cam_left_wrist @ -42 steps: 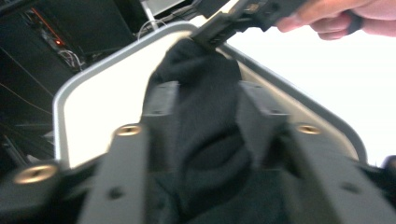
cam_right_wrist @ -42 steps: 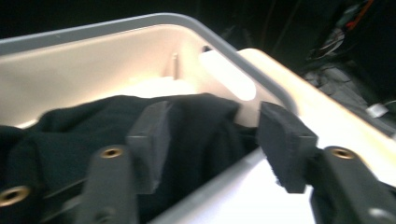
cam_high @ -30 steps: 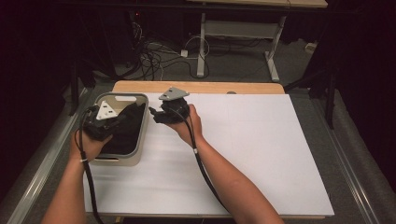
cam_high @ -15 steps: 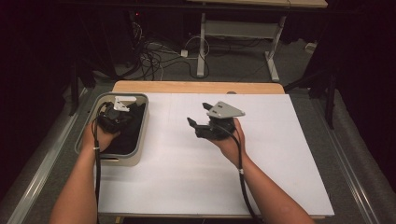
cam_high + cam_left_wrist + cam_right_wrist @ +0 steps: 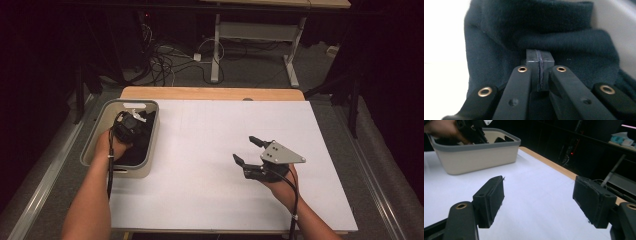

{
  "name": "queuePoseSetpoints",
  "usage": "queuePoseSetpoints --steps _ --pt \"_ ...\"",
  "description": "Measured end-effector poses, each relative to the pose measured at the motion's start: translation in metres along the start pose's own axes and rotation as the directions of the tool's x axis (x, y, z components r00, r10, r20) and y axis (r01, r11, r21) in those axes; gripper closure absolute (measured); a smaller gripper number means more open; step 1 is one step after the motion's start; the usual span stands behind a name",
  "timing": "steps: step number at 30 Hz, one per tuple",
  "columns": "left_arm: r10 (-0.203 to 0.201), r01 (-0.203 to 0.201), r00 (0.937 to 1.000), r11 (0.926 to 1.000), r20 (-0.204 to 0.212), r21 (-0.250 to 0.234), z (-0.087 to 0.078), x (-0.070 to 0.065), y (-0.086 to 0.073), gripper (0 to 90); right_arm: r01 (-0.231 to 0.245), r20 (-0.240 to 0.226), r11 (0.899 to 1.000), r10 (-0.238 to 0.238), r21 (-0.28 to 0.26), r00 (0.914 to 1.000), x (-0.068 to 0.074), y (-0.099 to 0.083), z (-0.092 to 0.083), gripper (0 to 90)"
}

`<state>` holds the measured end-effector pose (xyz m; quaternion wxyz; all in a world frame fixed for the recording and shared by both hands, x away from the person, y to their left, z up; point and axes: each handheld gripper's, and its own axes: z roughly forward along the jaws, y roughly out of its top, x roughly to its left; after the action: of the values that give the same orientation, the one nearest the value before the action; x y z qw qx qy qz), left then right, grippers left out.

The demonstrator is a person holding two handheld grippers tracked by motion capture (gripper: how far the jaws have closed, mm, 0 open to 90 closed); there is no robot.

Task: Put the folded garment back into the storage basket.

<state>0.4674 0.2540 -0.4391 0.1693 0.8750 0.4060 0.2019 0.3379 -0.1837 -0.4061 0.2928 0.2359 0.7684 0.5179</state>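
A beige bin with a grey rim (image 5: pixel 154 126) stands at the left of the white table. Dark blue cloth (image 5: pixel 141 151) lies inside it. My left gripper (image 5: pixel 134 123) is down in the bin, just over the dark cloth (image 5: pixel 566 42). Its pads (image 5: pixel 534 58) are pressed flat together and I see nothing between them. My right gripper (image 5: pixel 244 150) hovers over the bare white top right of centre, with the grey plate on it. Its jaws point toward the bin. In the right gripper view its pads (image 5: pixel 496 195) stand wide apart and hold nothing.
The white sheet (image 5: pixel 210 150) covers most of the table, with a wooden strip (image 5: pixel 210 93) along the far edge. Beyond it are cables and metal table legs (image 5: pixel 216 50) on the dark floor. In the right gripper view, the bin (image 5: pixel 481 157) shows far left.
My right hand has swung away from the bin, rightward and toward me across the table. My left hand has sunk lower into the bin.
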Motion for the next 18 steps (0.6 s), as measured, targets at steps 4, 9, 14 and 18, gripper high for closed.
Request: queuePoseSetpoints --steps 4,9,14,18 --pt "0.006 -0.006 1.0000 0.9998 -0.004 0.018 0.004 -0.001 0.001 86.9 0.025 0.011 1.000 -0.025 0.004 0.9996 -0.002 -0.008 -0.020 25.7" --pt "0.015 -0.015 0.9999 0.9987 -0.004 0.048 0.008 -0.001 0.001 86.9 0.034 0.029 0.999 -0.034 0.009 0.9990 -0.003 -0.018 -0.037 25.2" --pt "0.025 -0.023 0.9996 0.9958 -0.014 0.088 0.014 -0.002 0.001 87.0 0.042 0.041 0.999 -0.042 0.012 0.9983 0.000 -0.032 -0.051 25.0" --pt "0.008 -0.008 1.0000 0.9965 -0.002 0.084 0.014 -0.001 0.000 87.1 0.028 0.026 0.999 -0.029 0.032 0.9992 -0.001 -0.046 -0.061 24.9"
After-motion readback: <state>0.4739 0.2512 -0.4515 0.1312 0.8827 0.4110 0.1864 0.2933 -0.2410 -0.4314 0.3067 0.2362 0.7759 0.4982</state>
